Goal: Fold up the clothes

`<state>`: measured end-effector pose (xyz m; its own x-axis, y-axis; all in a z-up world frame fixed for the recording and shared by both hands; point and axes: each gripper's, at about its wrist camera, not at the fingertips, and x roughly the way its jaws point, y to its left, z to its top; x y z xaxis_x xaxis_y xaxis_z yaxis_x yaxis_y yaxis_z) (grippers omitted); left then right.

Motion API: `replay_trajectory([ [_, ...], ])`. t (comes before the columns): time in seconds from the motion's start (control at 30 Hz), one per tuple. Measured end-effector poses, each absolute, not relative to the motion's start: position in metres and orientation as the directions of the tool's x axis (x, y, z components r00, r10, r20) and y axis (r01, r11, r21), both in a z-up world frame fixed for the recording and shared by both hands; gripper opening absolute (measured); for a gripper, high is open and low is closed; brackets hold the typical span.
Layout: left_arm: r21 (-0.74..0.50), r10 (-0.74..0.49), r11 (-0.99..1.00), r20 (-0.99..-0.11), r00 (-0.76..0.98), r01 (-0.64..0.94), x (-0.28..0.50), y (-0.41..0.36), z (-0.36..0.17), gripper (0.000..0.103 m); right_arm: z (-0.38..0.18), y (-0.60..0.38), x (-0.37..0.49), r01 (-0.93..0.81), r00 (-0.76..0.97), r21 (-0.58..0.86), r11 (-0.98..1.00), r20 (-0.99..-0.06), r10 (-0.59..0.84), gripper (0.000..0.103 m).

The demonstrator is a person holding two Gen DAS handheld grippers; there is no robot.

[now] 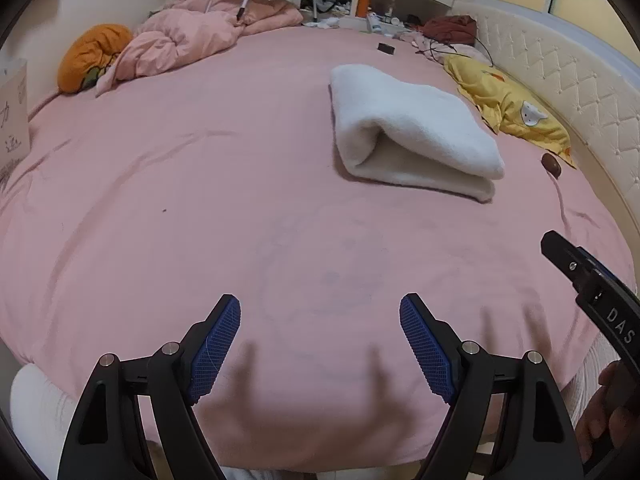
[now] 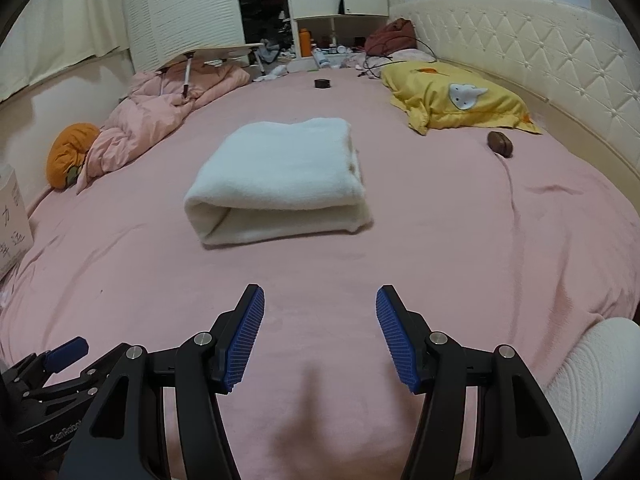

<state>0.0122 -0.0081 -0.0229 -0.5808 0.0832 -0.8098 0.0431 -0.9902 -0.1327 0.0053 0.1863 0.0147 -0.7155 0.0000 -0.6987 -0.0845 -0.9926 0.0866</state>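
Observation:
A white fleecy garment (image 1: 408,128) (image 2: 280,178) lies folded into a thick rectangle on the pink bed sheet (image 1: 200,200) (image 2: 440,240), well ahead of both grippers. My left gripper (image 1: 320,344) hovers over the near edge of the bed, open, with only sheet between its blue pads. My right gripper (image 2: 320,334) also stands open over bare sheet, nothing between its pads. In the left wrist view, the right gripper's black finger (image 1: 580,276) shows at the right edge; in the right wrist view, the left gripper's body (image 2: 48,380) sits at the lower left.
A crumpled pink duvet (image 1: 188,36) (image 2: 160,116) and an orange cushion (image 1: 92,56) (image 2: 68,152) lie at the far left. A yellow pillow (image 1: 508,104) (image 2: 452,96) and a small brown object (image 1: 552,165) (image 2: 500,143) lie by the padded headboard (image 2: 540,60). A small black item (image 2: 322,83) lies far back.

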Motion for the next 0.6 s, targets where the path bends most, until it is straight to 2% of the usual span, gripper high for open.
replay_trajectory([
  [0.17, -0.128, 0.068, -0.99, -0.817, -0.573, 0.064, 0.004, -0.016, -0.029, 0.082, 0.004, 0.184, -0.007, -0.081, -0.686, 0.098, -0.992, -0.727, -0.016, 0.059],
  [0.6, -0.131, 0.072, -0.989, -0.832, -0.55, 0.068, 0.002, -0.019, -0.039, 0.082, 0.002, 0.178, -0.007, -0.054, -0.682, 0.098, -0.994, -0.731, -0.035, 0.059],
])
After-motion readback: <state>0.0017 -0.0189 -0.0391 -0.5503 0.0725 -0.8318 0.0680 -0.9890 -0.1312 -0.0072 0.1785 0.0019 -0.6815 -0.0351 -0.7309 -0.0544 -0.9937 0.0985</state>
